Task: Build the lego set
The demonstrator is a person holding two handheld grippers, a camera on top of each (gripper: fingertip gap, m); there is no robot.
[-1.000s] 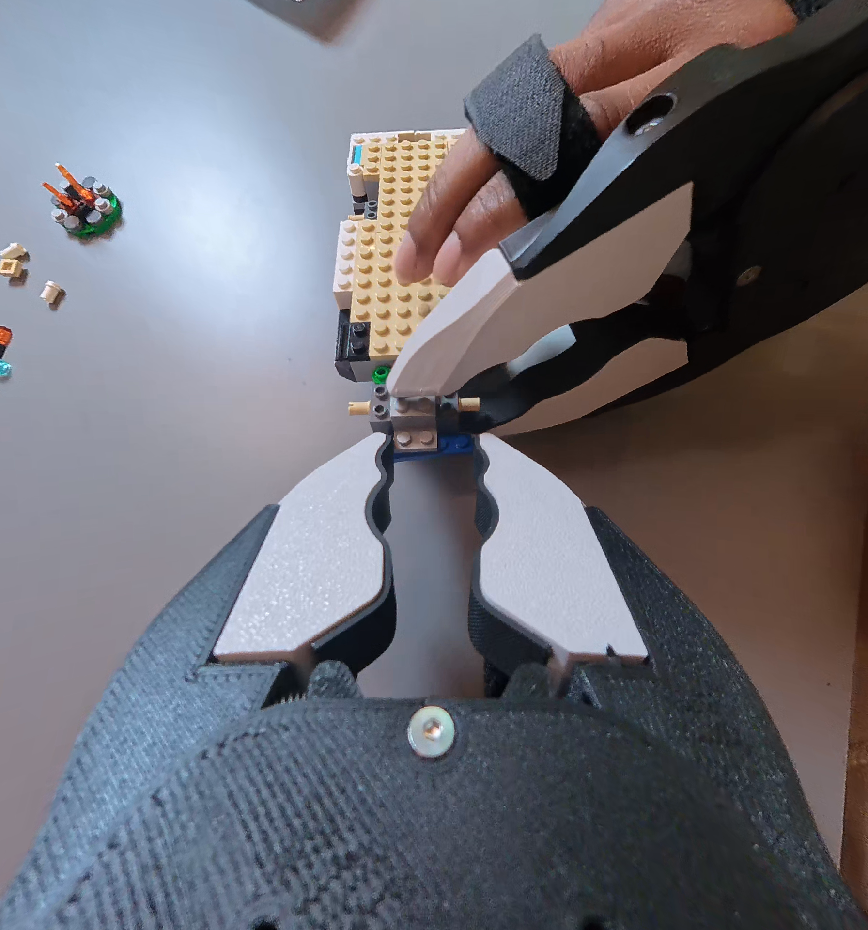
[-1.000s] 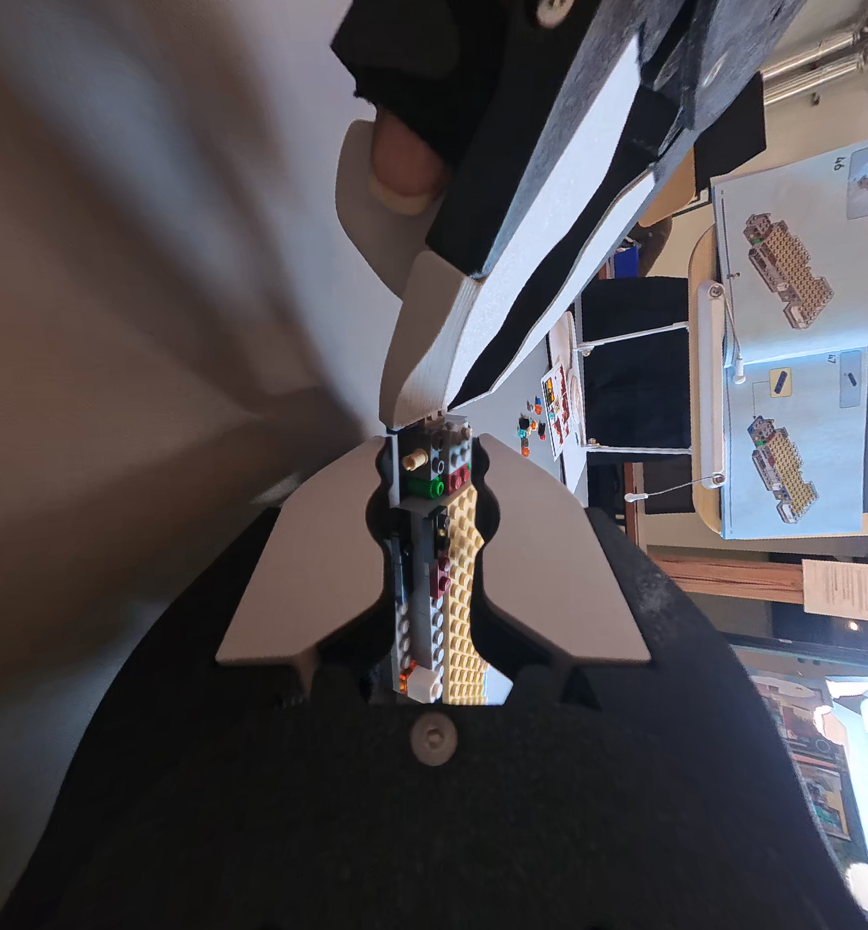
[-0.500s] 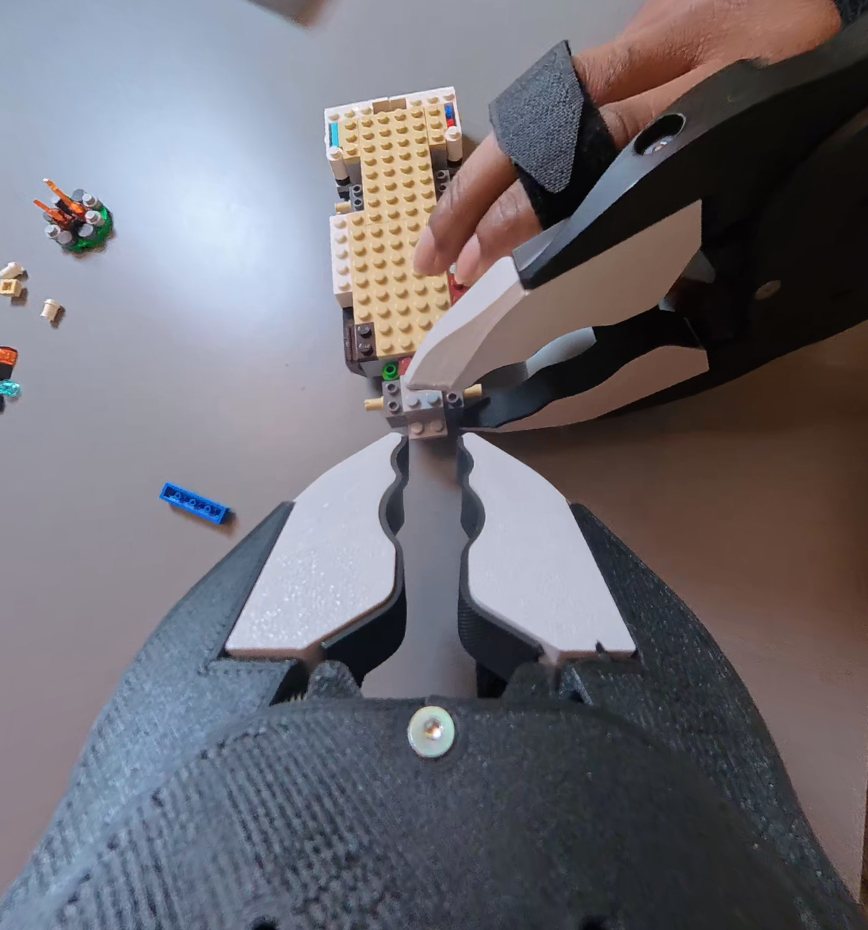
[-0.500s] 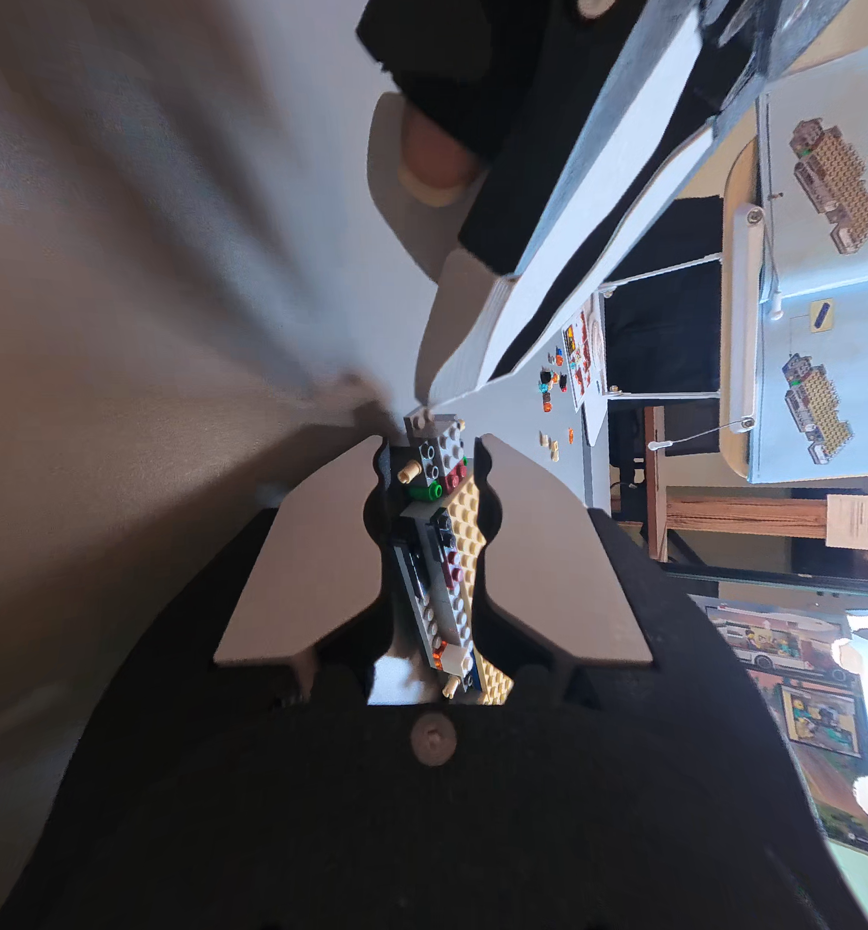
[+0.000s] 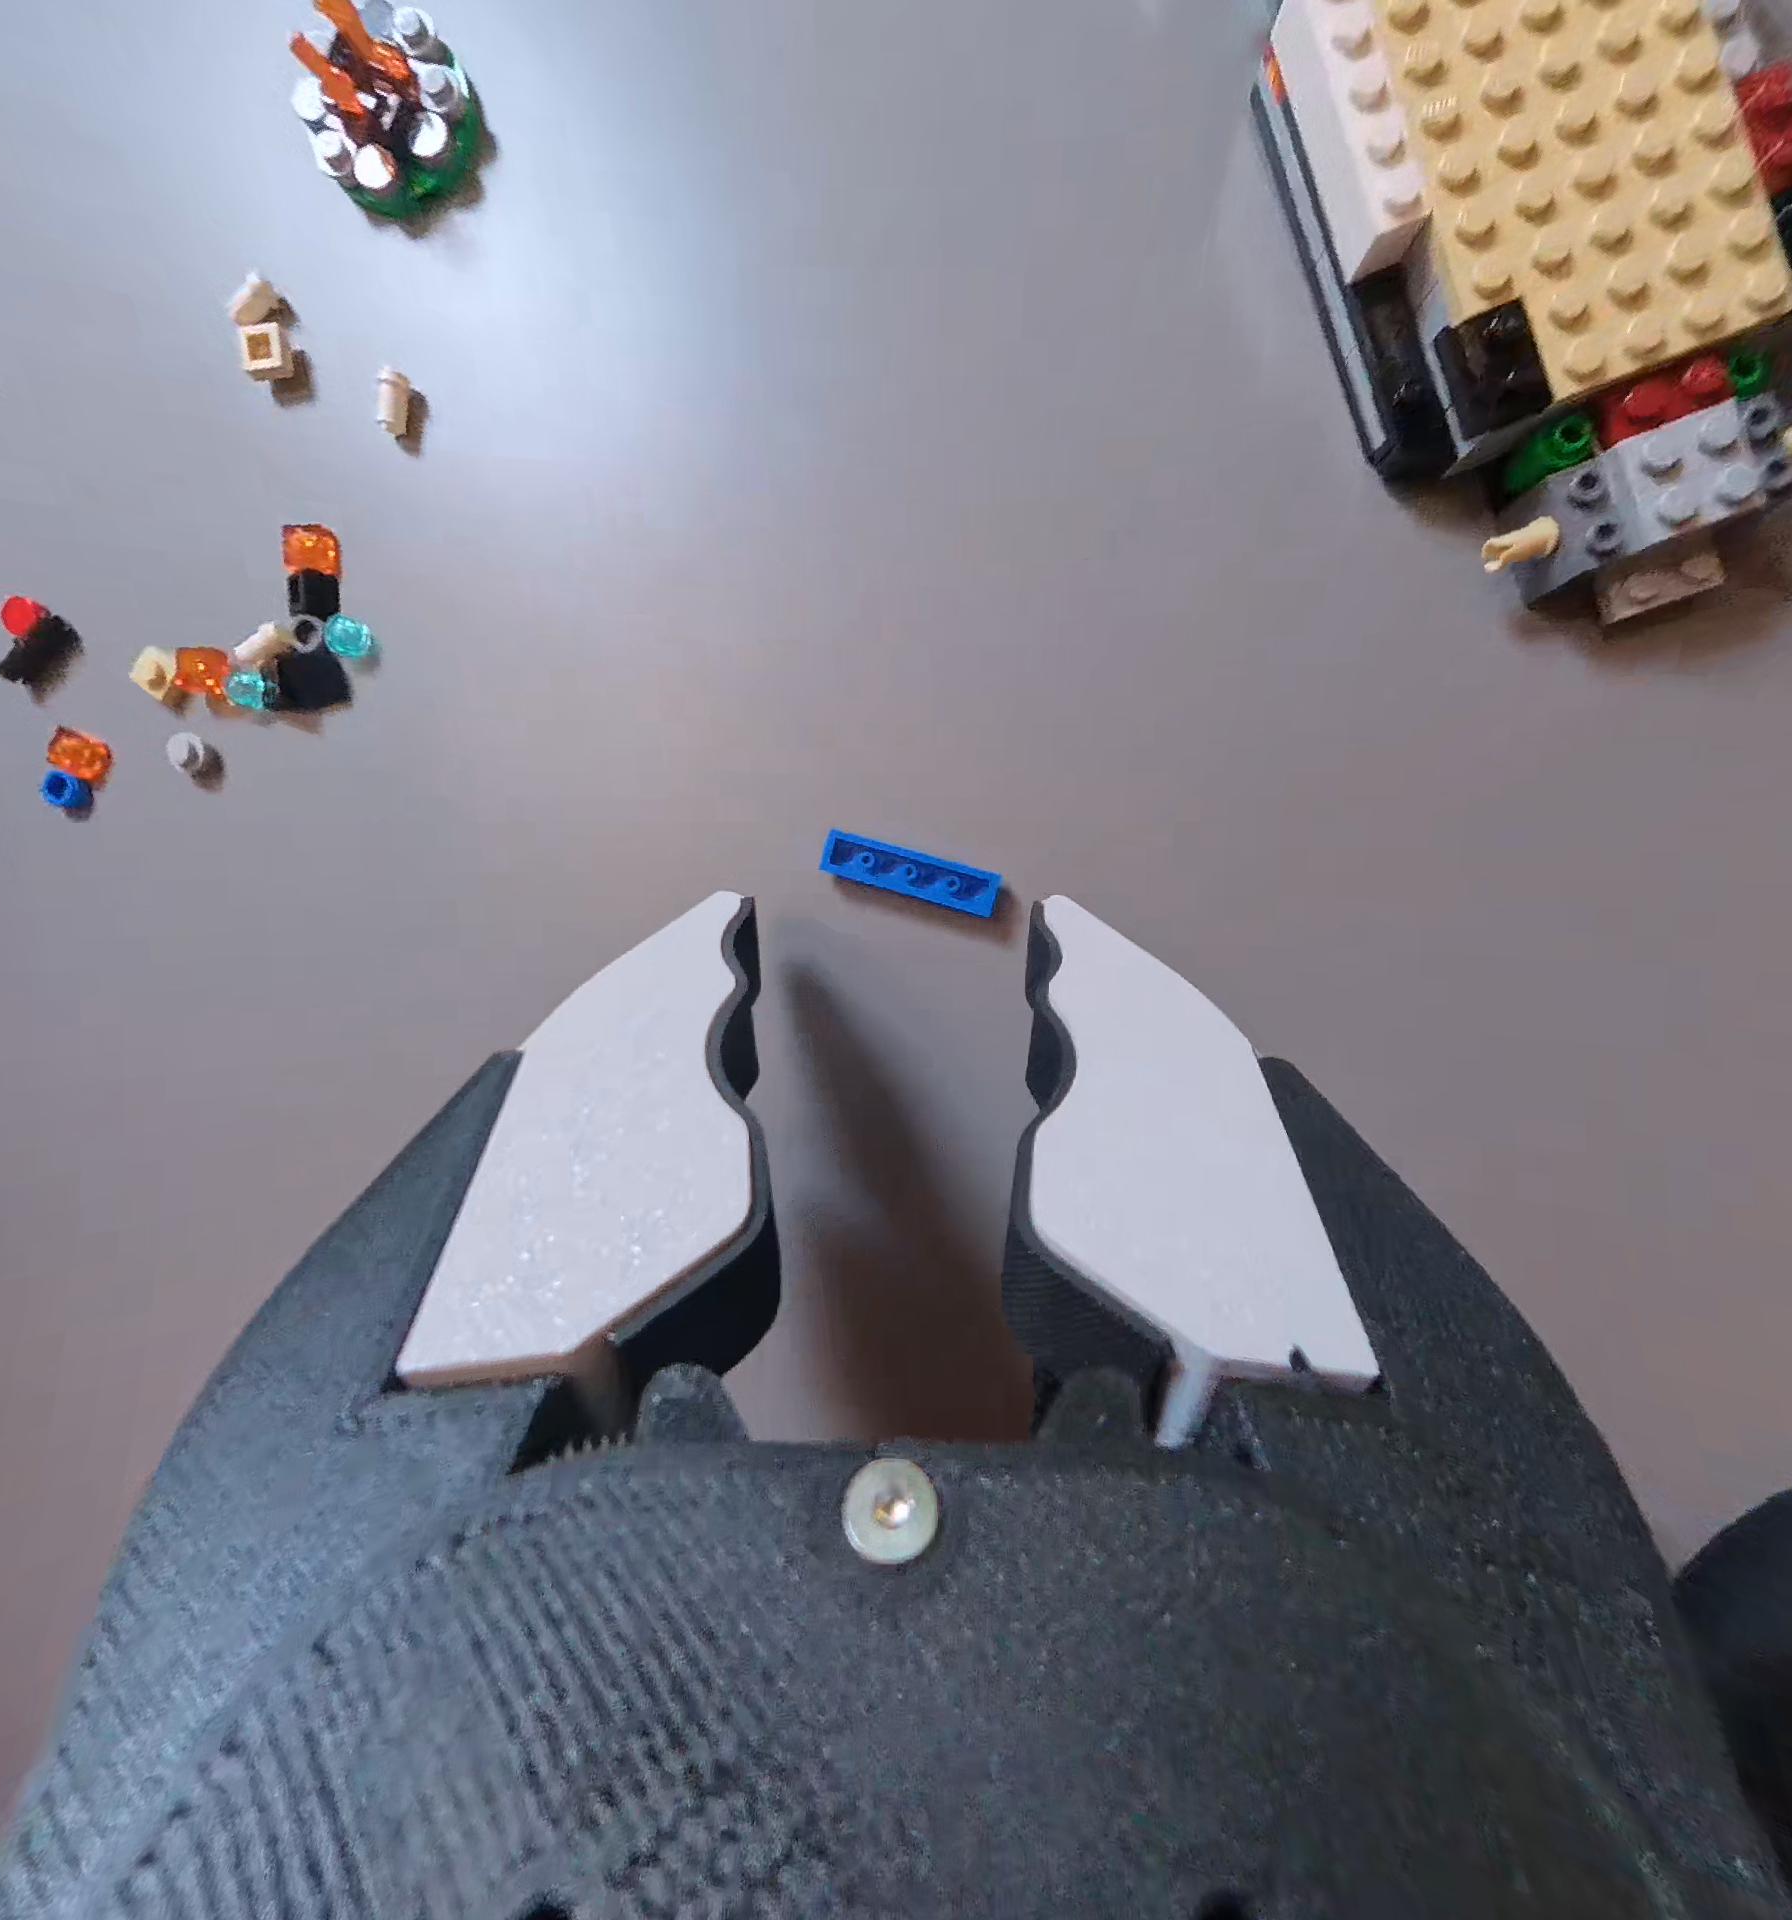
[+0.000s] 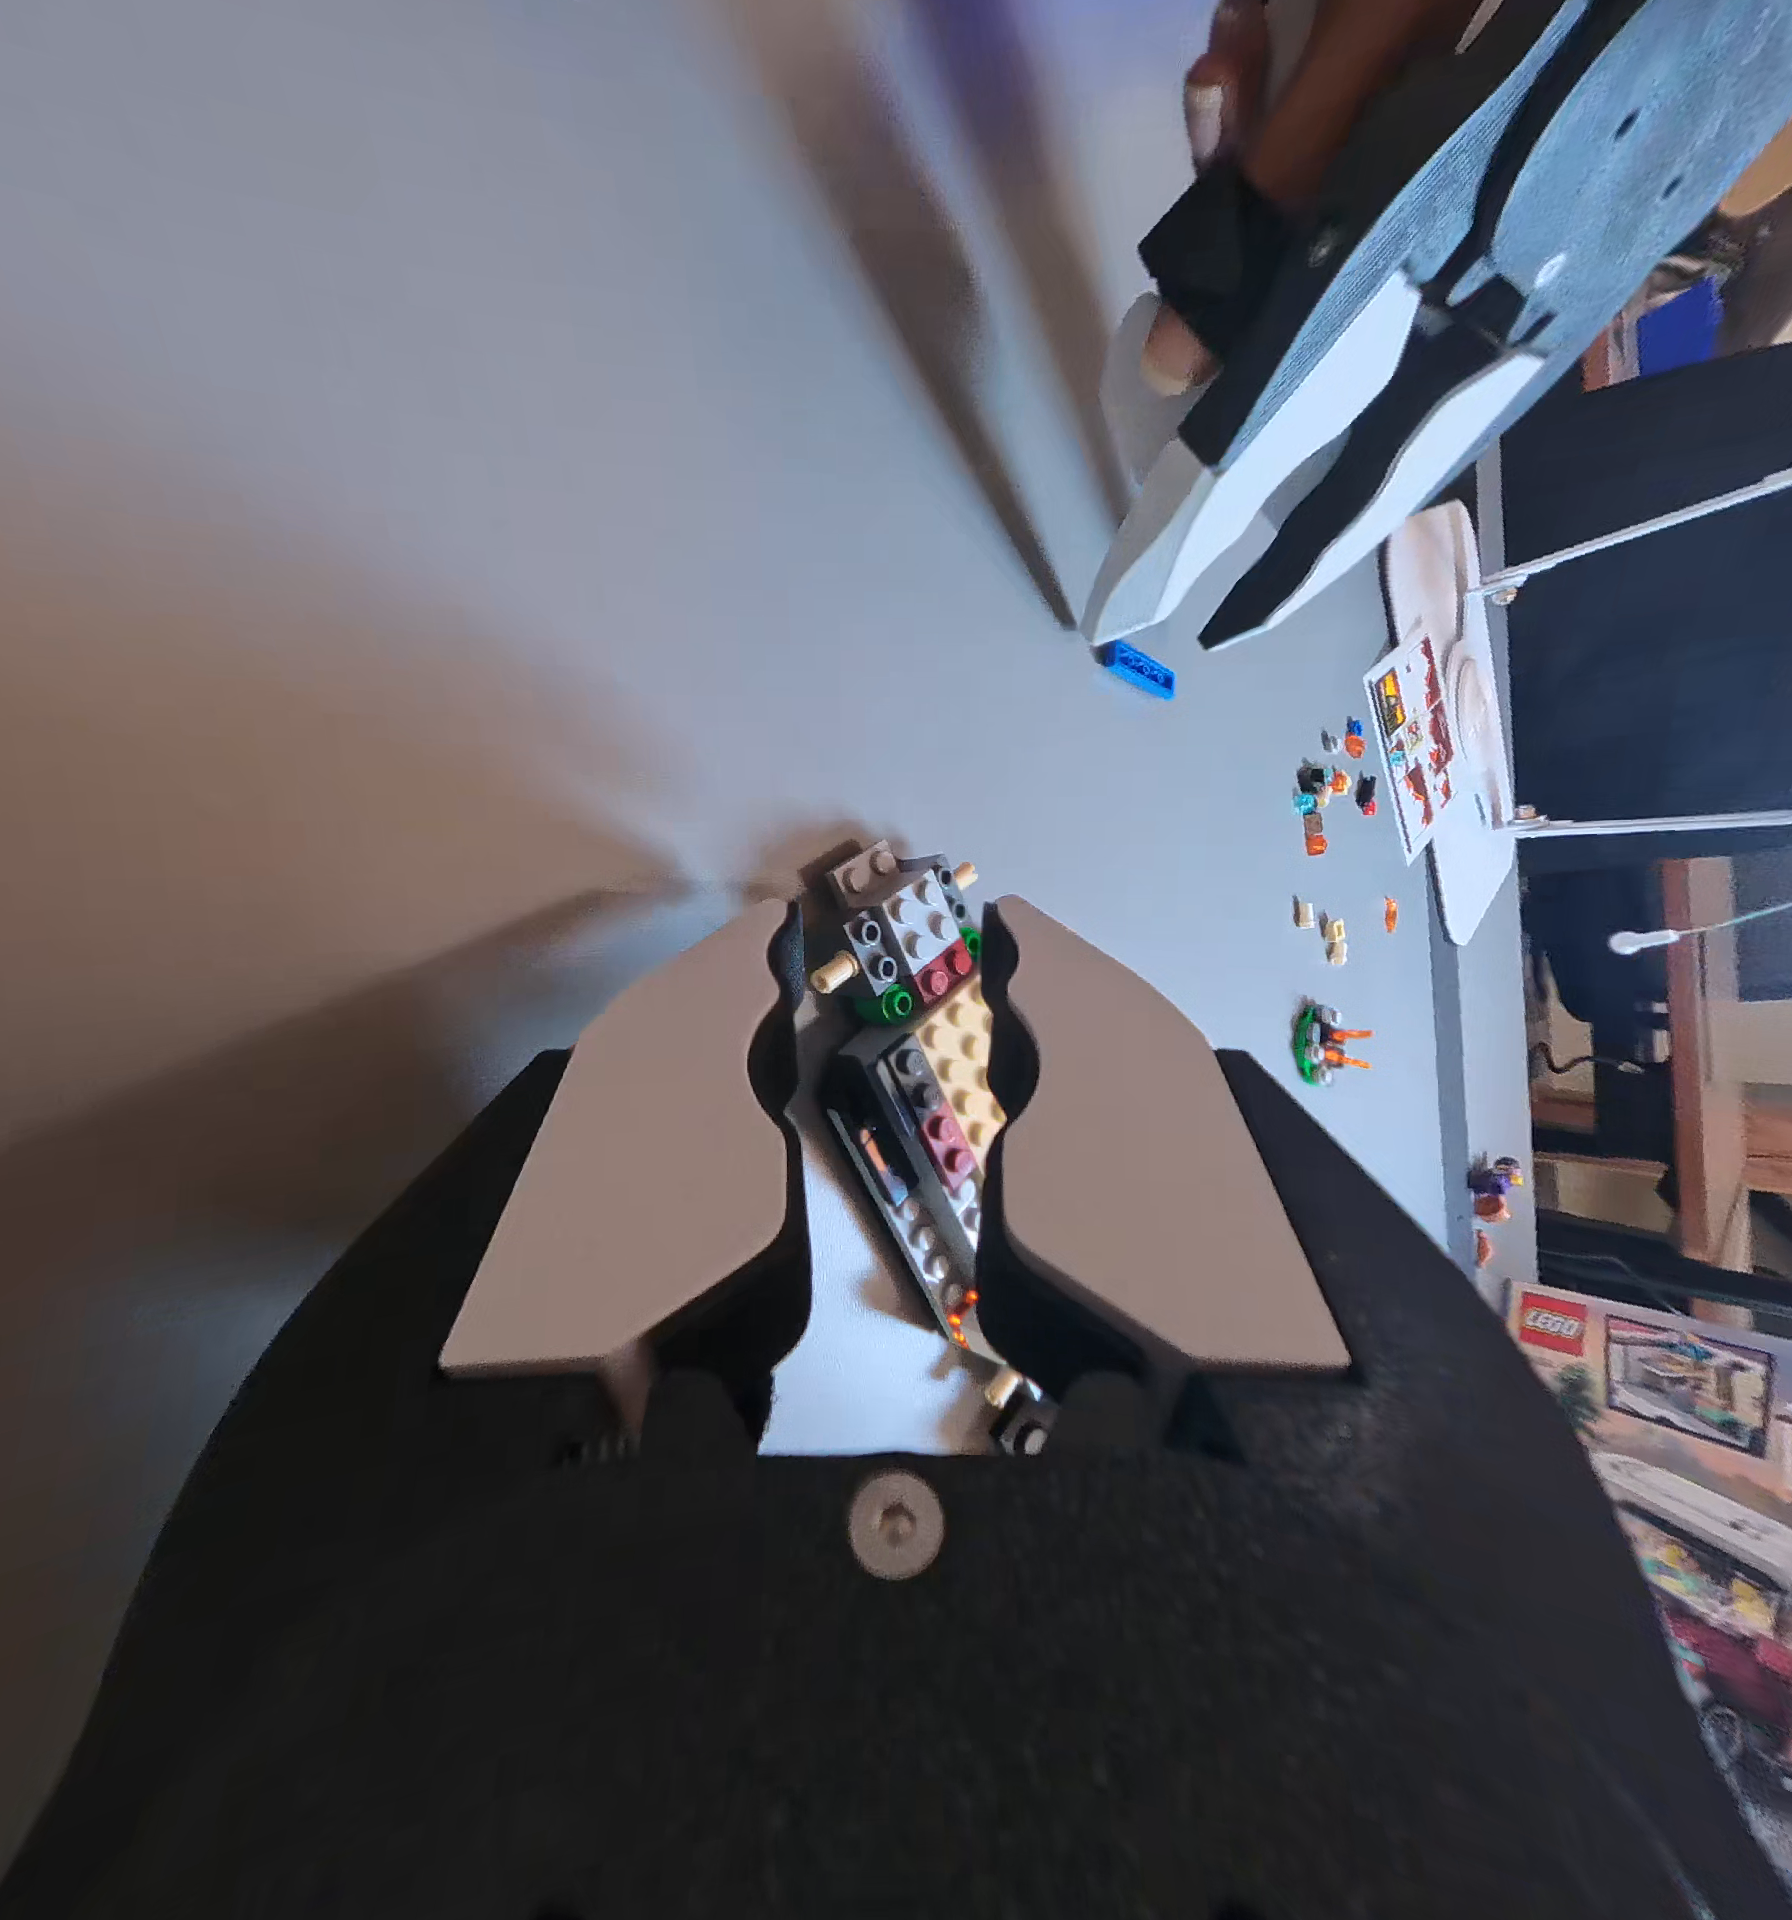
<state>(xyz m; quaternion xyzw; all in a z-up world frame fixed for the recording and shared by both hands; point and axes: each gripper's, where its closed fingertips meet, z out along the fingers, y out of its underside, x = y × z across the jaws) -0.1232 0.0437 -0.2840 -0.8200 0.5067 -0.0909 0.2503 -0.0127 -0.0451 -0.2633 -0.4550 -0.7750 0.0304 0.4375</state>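
Note:
My left gripper [image 5: 890, 914] is open and empty, low over the grey table [image 5: 975, 520]. A small blue plate [image 5: 911, 873] lies studs-down on the table just ahead of its fingertips, touching neither pad. The right wrist view shows the same gripper [image 6: 1157, 629] right over the plate [image 6: 1139, 670]. My right gripper [image 6: 890, 925] is shut on a brick model [image 6: 933, 997] with a tan studded top and a grey front block. The pads press on its two sides. The model [image 5: 1557, 208] also shows at the top right of the left wrist view.
Several small loose pieces [image 5: 248, 655] lie at the left, with a green round piece bearing orange flames [image 5: 388, 114] and tan bits [image 5: 268, 348] farther back. A sticker sheet [image 6: 1411, 748] and a toy box [image 6: 1702, 1455] lie near the table's edge.
The blue plate left the left gripper's tips at the model's front and fell to the table. The pads narrowed on air, then opened wide as the gripper moved over the plate.

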